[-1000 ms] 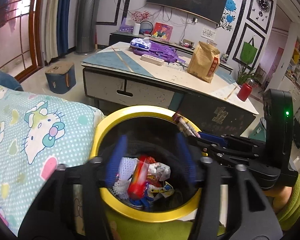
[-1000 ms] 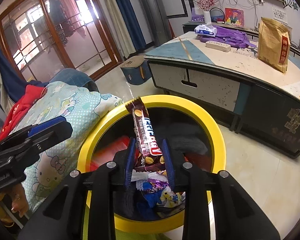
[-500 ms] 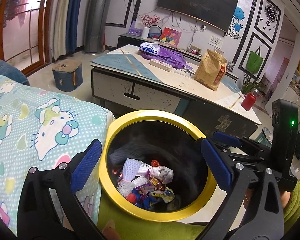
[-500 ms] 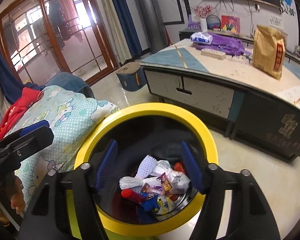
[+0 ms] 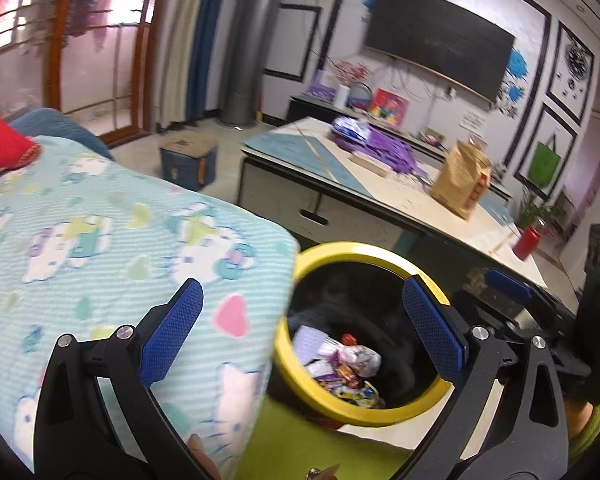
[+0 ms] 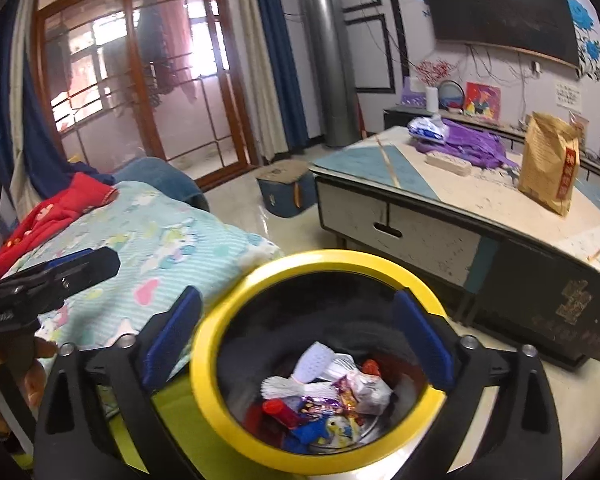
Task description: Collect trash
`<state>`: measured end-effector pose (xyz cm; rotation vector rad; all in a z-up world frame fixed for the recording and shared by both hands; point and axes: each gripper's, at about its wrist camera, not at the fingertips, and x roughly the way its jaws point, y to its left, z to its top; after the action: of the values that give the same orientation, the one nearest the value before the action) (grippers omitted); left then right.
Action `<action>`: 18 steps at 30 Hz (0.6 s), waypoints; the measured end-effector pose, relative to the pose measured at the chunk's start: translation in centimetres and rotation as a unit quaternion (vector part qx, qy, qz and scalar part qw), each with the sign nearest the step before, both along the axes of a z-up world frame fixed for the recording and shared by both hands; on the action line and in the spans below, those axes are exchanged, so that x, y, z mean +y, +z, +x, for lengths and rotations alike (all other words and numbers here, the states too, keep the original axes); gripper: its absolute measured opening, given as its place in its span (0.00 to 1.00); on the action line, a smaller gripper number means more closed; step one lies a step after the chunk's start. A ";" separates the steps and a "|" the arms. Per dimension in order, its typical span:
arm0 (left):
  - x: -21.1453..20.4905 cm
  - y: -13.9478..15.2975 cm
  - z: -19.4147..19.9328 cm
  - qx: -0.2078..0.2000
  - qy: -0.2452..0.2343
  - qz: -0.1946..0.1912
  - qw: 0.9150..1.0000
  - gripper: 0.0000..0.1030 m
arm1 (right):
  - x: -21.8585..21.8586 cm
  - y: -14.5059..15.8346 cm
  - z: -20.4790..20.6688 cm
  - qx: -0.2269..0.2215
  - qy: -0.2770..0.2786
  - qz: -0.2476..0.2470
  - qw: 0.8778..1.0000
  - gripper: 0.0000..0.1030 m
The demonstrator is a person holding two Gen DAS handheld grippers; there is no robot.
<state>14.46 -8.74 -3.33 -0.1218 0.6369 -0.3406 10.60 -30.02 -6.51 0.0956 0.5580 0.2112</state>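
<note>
A round bin with a yellow rim (image 5: 364, 249) (image 6: 260, 280) stands on the floor beside the bed. Inside lie several crumpled wrappers (image 5: 348, 364) (image 6: 332, 396), white, red, purple and blue. My left gripper (image 5: 304, 334) is open and empty, above the bin's left rim and the blanket edge. My right gripper (image 6: 296, 344) is open and empty, straight above the bin mouth. The right gripper also shows at the right edge of the left wrist view (image 5: 540, 312); the left gripper shows at the left edge of the right wrist view (image 6: 48, 280).
A bed with a teal cartoon-print blanket (image 5: 100, 232) (image 6: 148, 240) lies left of the bin. A low table (image 5: 380, 196) (image 6: 460, 208) stands behind it with a brown paper bag (image 6: 548, 168), a purple bag (image 6: 472, 146) and a red can (image 5: 528, 242). A blue box (image 6: 288, 192) sits on the floor.
Both grippers opened and dropped their wrappers into the bin. Both have since lifted; the left one has swung left over the blanket edge.
</note>
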 end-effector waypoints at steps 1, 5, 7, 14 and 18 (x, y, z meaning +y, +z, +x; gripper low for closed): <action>0.7 0.3 -0.5 -0.008 0.010 0.001 1.000 0.89 | 0.4 0.2 -0.2 -0.005 0.003 -0.001 1.000 0.94; 2.4 1.0 -2.2 -0.028 0.034 0.009 0.999 0.89 | 3.0 1.4 -1.8 -0.044 0.023 -0.018 0.999 0.94; 3.1 1.3 -3.0 -0.037 0.045 0.016 0.998 0.89 | 4.0 1.9 -2.6 -0.065 0.031 -0.023 0.997 0.94; 5.0 2.1 -6.2 -0.073 0.074 0.045 0.994 0.89 | 5.5 3.1 -5.2 -0.119 0.023 -0.019 0.992 0.94; 6.0 1.8 -7.9 -0.083 0.076 0.048 0.992 0.89 | 6.2 3.3 -6.0 -0.132 0.029 -0.016 0.991 0.94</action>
<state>6.59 -2.74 -1.52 -0.0484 0.4744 -0.1702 4.59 -23.86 -3.24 0.0196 0.2997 0.2672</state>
